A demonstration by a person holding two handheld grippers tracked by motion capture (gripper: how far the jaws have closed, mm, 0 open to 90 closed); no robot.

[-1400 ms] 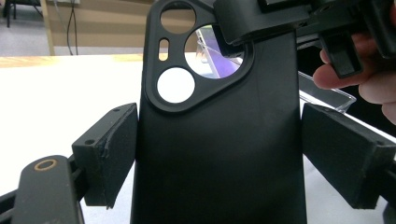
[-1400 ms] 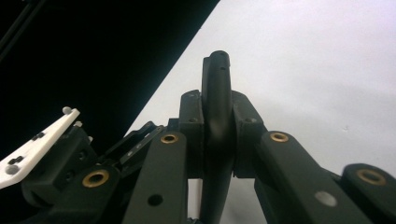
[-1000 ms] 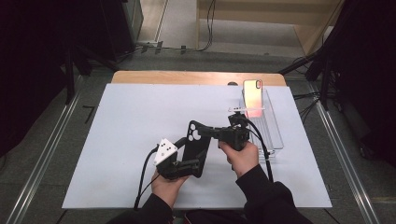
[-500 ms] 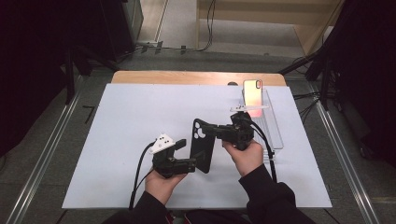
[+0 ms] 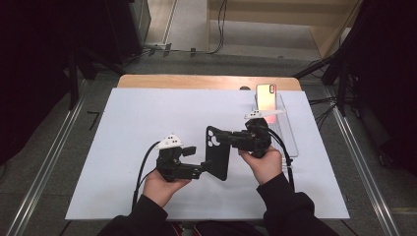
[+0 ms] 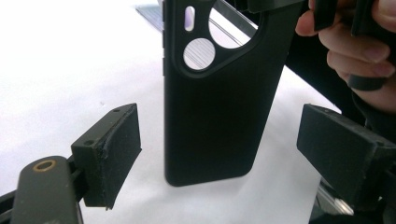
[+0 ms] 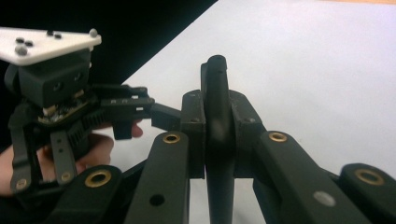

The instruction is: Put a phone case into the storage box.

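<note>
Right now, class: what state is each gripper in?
Left gripper: open, jaws either side of the black phone case, not touching.
Right gripper: shut on the case.

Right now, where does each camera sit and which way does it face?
High view: above the person's side, facing forward and down on the table; forearms, both hands, left tool, right tool.
Left gripper view: rides the left tool, faces along its open jaws at the black phone case; fingers of the right hand show.
Right gripper view: rides the right tool, shut on the case edge; left hand beyond.
All three share the case.
</note>
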